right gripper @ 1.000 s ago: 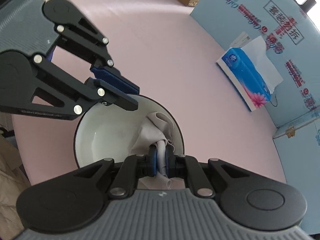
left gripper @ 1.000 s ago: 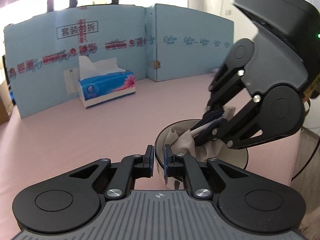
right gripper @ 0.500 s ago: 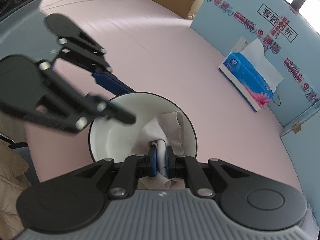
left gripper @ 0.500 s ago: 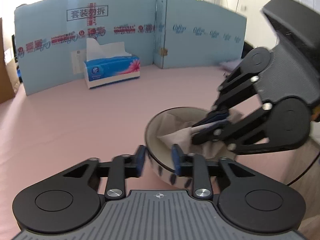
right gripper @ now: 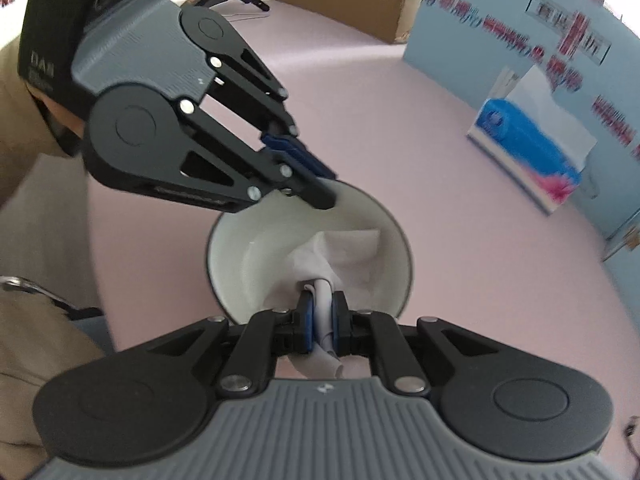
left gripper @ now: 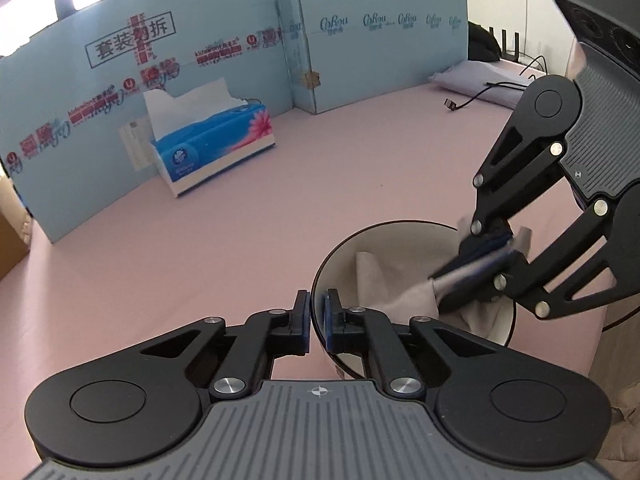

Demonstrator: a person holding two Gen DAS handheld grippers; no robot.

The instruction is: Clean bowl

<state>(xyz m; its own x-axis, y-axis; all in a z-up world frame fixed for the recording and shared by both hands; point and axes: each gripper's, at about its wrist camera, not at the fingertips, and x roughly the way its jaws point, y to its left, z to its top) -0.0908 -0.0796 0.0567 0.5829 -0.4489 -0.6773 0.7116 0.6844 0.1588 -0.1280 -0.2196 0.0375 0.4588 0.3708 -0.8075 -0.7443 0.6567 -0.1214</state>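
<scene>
- The bowl (left gripper: pixel 412 248), white inside with a dark rim, is set on the pink bench (left gripper: pixel 280 208) near its right edge, well apart from the tissue box (left gripper: pixel 214 146) by the far blue cardboard screen (left gripper: pixel 380 40).
- The near rim of the bowl is pinched by the left gripper (left gripper: pixel 317 322), one finger inside the wall and one outside; the bowl is judged to be steadied this way against the wiping.
- A crumpled tissue (right gripper: pixel 340 260) is pinched between the pressed-together jaws of the right gripper (right gripper: pixel 322 320), angled down into the bowl so the loose end is spread over the inner wall.
- Wiping is judged to be under way.
</scene>
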